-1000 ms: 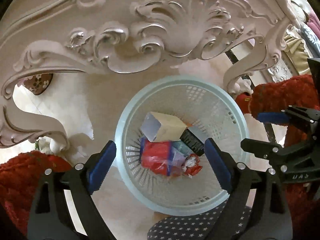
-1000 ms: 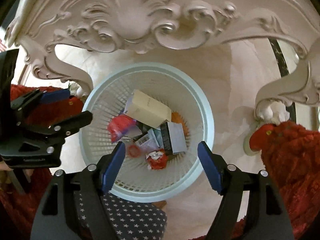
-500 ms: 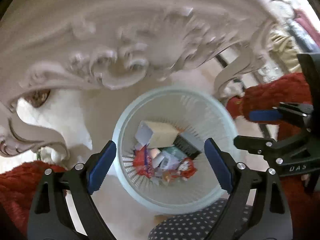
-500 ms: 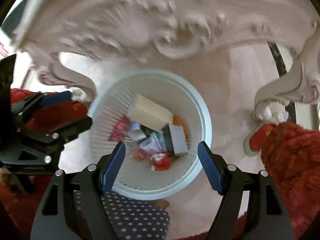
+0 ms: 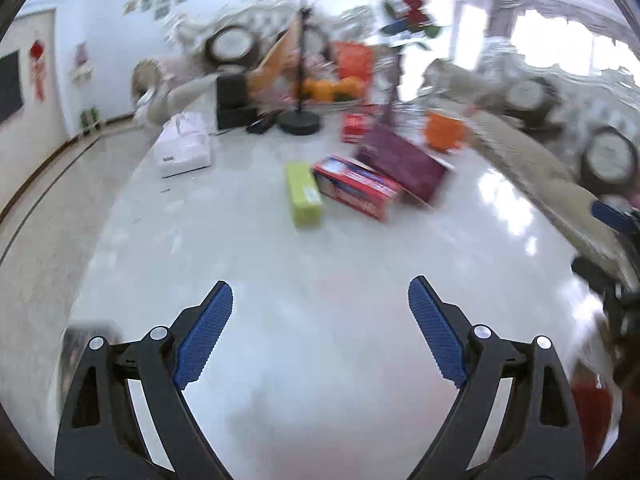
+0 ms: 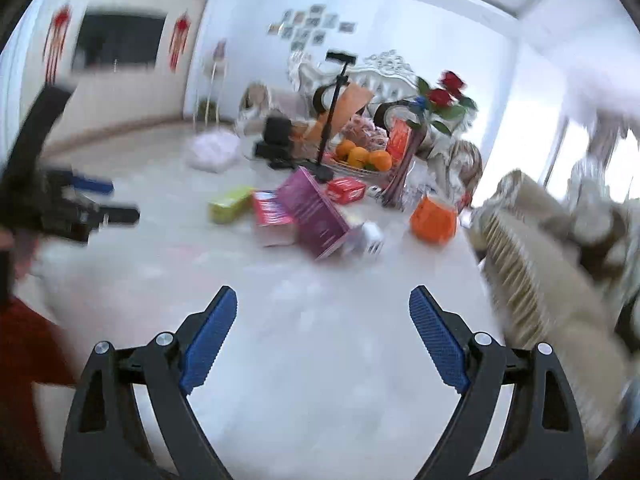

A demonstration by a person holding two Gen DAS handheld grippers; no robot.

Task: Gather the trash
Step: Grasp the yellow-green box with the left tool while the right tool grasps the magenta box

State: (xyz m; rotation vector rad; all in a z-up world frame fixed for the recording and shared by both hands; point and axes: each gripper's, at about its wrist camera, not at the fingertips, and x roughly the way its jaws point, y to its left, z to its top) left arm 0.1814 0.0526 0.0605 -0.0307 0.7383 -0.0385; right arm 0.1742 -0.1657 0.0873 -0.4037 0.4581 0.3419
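Both views are blurred and look across a glossy white tabletop (image 5: 320, 320). On it lie a green box (image 5: 303, 194), a red box (image 5: 356, 186) and a purple box (image 5: 402, 162). They also show in the right wrist view: green box (image 6: 230, 204), red box (image 6: 272, 212), purple box (image 6: 314, 214), plus a small white carton (image 6: 370, 240). My left gripper (image 5: 320, 320) is open and empty, well short of the boxes. My right gripper (image 6: 323, 328) is open and empty. The left gripper also shows at the left of the right wrist view (image 6: 64, 208). The trash basket is out of view.
At the table's far end stand a black tripod stand (image 5: 300, 120), a fruit bowl with oranges (image 6: 362, 158), a vase of red roses (image 6: 444, 96), an orange bag (image 6: 434, 220) and a white bag (image 5: 184, 146). A cream sofa (image 6: 540, 260) runs along the right.
Both grippers have swung up from the trash basket under the carved table edge and now look across the tabletop. Both stay open and empty.
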